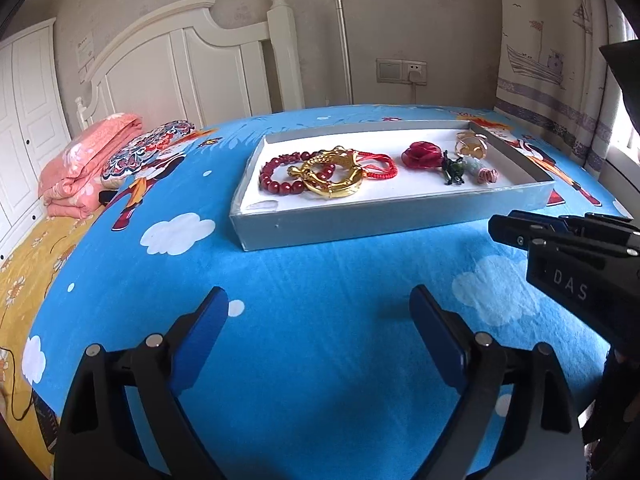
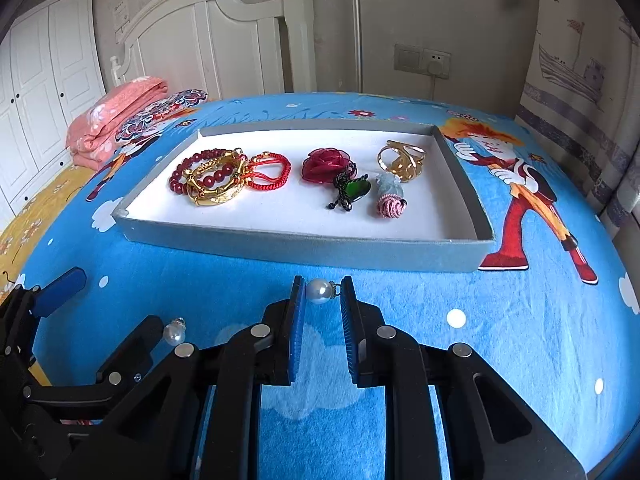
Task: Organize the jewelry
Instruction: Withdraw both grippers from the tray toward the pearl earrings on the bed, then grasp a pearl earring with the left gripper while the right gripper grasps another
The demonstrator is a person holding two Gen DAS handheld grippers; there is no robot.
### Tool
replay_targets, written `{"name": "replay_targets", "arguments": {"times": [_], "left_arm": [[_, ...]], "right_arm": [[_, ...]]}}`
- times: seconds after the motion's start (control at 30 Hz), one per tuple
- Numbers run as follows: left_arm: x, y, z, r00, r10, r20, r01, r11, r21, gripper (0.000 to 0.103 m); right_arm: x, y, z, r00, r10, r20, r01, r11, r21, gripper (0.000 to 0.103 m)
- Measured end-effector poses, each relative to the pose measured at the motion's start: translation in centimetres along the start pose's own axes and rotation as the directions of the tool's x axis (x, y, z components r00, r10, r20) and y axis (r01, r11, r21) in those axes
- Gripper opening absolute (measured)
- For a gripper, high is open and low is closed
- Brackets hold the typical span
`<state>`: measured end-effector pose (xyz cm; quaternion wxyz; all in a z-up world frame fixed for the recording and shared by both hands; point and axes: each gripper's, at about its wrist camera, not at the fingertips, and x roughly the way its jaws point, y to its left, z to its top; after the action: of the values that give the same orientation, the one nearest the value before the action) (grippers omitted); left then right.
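Note:
A grey tray (image 2: pixel 304 246) with a white floor lies on the blue bedsheet; it also shows in the left wrist view (image 1: pixel 360 226). It holds a red bead bracelet (image 2: pixel 178 178), a gold bangle (image 2: pixel 224 196), a red cord bracelet (image 2: pixel 276 176), a red fabric rose (image 2: pixel 322 164), a green pendant (image 2: pixel 354 192), a gold ring (image 2: pixel 402 160) and a pink-and-pale charm (image 2: pixel 390 200). My right gripper (image 2: pixel 321 292) is shut on a pearl earring (image 2: pixel 319 291) just in front of the tray. A second pearl earring (image 2: pixel 175 332) lies on the sheet at left. My left gripper (image 1: pixel 318 312) is open and empty over the sheet.
A folded pink quilt (image 1: pixel 86 160) and a patterned pillow (image 1: pixel 148 148) lie at the far left by the white headboard (image 1: pixel 188 64). A curtain (image 2: pixel 580 80) hangs at the right. A wall socket with a plug (image 2: pixel 434 62) is behind the bed.

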<state>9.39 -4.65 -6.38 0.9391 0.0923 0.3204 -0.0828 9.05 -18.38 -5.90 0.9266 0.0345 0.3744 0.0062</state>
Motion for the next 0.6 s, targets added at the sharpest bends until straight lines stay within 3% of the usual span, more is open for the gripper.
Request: {"name": "replay_targets", "arguments": {"times": [0.2, 0.37, 0.5, 0.6], "left_arm": [[-1.3, -0.8, 0.1, 0.998, 0.032, 0.055, -0.032, 0.999, -0.002, 0.087], [-2.1, -1.1, 0.8, 0.997, 0.006, 0.077, -0.005, 1.0, -0.024, 0.086], [-1.2, -2.9, 1.1, 0.998, -0.039, 0.046, 0.039, 0.999, -0.01, 0.07], [-0.4, -4.3, 0.9, 0.999, -0.043, 0.025, 0.043, 0.999, 0.013, 0.064]], "right_arm": [[-1.4, -1.0, -1.1, 0.999, 0.013, 0.045, -0.013, 1.0, -0.001, 0.018], [-2.9, -1.5, -1.8, 0.995, 0.017, 0.093, -0.016, 1.0, -0.007, 0.018], [-3.7, -2.0, -2.4, 0.994, 0.014, 0.112, -0.013, 1.0, -0.012, 0.018], [-3.8, -2.5, -2.7, 0.993, 0.011, 0.115, -0.01, 1.0, -0.01, 0.018]]}}
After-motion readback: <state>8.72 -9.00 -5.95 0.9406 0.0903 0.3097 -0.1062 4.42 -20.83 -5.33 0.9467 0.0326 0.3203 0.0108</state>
